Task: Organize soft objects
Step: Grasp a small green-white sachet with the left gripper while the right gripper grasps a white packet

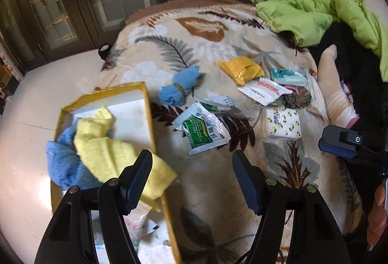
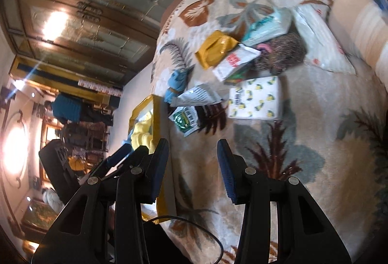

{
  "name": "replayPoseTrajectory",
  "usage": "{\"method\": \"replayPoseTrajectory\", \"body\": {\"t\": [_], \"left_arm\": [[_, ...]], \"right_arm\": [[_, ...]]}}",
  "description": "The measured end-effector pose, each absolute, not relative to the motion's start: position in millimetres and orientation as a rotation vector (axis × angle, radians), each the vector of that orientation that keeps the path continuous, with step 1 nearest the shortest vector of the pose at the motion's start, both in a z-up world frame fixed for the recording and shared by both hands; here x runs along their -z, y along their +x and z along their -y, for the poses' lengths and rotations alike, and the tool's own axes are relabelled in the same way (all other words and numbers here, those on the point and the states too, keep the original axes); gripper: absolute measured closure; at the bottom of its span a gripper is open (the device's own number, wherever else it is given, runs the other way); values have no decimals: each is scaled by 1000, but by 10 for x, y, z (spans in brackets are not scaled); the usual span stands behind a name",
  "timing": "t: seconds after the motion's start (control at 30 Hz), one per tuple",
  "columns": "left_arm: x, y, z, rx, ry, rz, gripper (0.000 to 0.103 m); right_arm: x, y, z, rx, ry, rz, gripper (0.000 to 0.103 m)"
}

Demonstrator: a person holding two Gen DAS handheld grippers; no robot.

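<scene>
Both my left gripper and right gripper gape empty. Ahead of the left one lies the rolled blue sock: light, squashy; I'd pinch its banded middle.

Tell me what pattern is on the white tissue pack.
Small yellow lemons with green leaves on the tissue pack; right wrist view shows it best.

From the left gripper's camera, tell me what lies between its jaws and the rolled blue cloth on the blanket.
Nothing visible blocks it. Between the open left gripper and the rolled blue cloth lies only bare leaf-patterned blanket; the green-and-white sachet sits just right of that line.
</scene>
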State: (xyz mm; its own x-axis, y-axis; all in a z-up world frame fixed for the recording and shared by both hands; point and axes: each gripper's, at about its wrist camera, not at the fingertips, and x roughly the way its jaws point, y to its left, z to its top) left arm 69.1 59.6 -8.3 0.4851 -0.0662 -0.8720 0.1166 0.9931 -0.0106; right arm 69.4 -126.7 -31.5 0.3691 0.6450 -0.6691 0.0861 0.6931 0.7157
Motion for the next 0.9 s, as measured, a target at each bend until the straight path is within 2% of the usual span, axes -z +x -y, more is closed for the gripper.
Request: {"method": "replayPoseTrajectory", "body": {"t": [0.17,0.6,0.9], "left_arm": [[257,815,-595,126,-4,-1118,34],[481,1018,-592,102,-1,-1159,34],[599,1217,-552,65,-5,-1182,34]], "right_arm": [[372,782,1187,-437,726,-1173,61],[328,1142,380,-505,209,-1126,61],[542,1508,119,-489,56,-1125,61]]}}
